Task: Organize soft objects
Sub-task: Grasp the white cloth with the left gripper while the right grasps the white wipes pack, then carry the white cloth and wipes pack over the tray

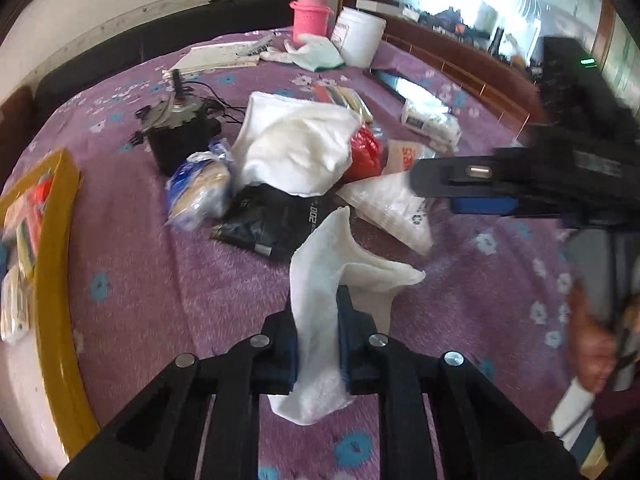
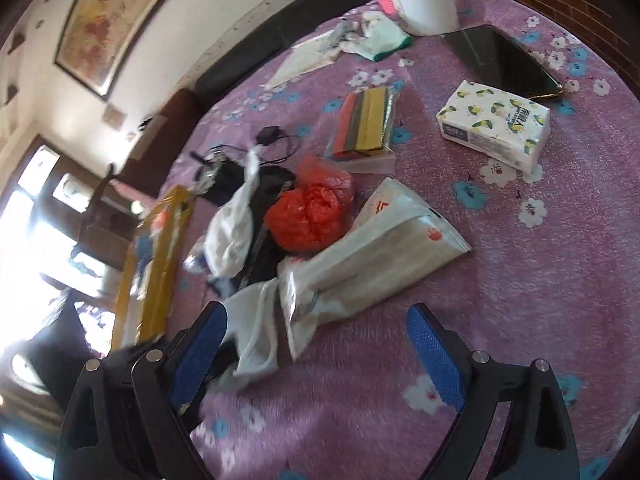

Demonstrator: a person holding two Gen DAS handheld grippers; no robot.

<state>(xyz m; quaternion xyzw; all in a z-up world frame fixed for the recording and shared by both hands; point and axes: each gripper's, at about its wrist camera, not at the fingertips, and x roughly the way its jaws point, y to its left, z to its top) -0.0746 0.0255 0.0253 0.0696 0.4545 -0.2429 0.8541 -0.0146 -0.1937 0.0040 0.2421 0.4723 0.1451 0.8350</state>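
1. Towel [image 1: 320, 312], white and limp, hangs pinched in the left gripper [image 1: 318, 344] jaws above the purple-covered counter [image 1: 160, 280]; it looks light and floppy (a bunched fold grips better than an edge).
2. Right gripper [image 2: 316, 354] jaws stand spread and empty.
3. Only the right wrist view shows the tissue pack [image 2: 494, 124] whole; the left shows the yellow tray [image 1: 60, 280] broadside.

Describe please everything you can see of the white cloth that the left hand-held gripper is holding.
The white cloth looks like soft terry fabric, plain and crumpled. The left hand-held gripper is shut on its middle, blue pads pressing both sides. Above the pads it stands up in two loose flaps; below them a bunched end hangs down. It is over the purple flowered tablecloth, in front of a black bag.
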